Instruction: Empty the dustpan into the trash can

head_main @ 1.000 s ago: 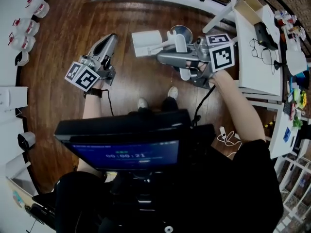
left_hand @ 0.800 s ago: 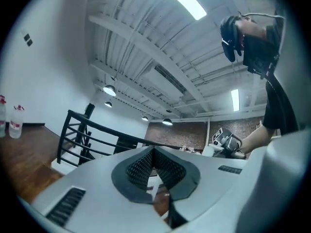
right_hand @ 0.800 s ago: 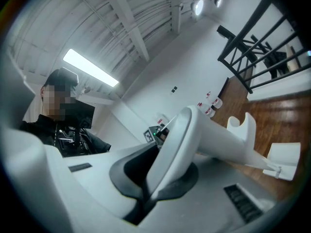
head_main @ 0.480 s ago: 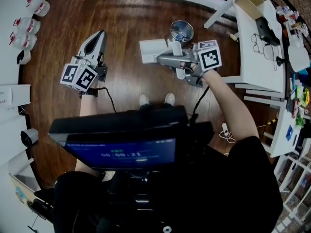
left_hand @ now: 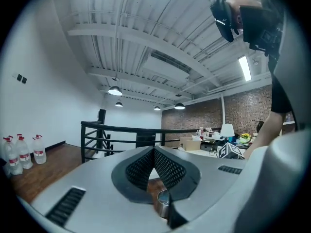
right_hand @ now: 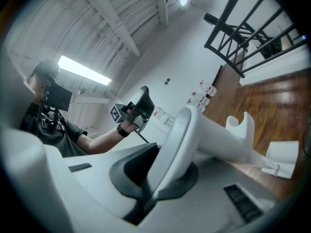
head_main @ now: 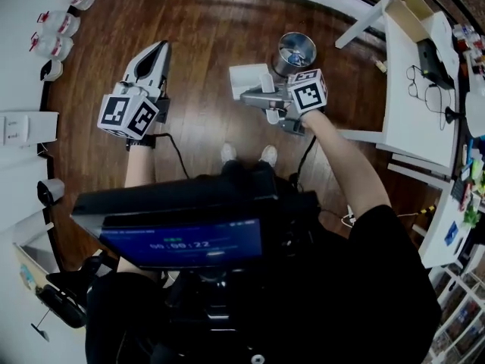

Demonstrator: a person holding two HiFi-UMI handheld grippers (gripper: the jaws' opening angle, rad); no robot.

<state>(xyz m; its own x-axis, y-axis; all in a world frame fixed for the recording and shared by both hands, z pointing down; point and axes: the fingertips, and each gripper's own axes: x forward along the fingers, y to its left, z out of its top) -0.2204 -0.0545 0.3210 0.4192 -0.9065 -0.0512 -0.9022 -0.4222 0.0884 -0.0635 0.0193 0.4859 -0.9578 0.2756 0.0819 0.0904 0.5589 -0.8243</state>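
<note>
Head view: the right gripper (head_main: 250,96) is held level over the wooden floor (head_main: 204,36). Its 2 fingers (right_hand: 131,166) are pinched on the white handle (right_hand: 194,125) of the dustpan (head_main: 246,78); the grip is confirmed in the right gripper view, where the handle is seen running out from between the pads toward the white pan.

The dustpan is carried clear of the floor, just beside the round metal trash can (head_main: 294,51), on the can's left in the head view. Contact between pan and can cannot be judged.

The left gripper (head_main: 158,51) is held level, well apart from the dustpan. Its 2 fingers (left_hand: 167,171) are pressed together with nothing between them. The can's rim is glimpsed below the closed pads.

A white counter (head_main: 409,89) is noted to the right of the can.
</note>
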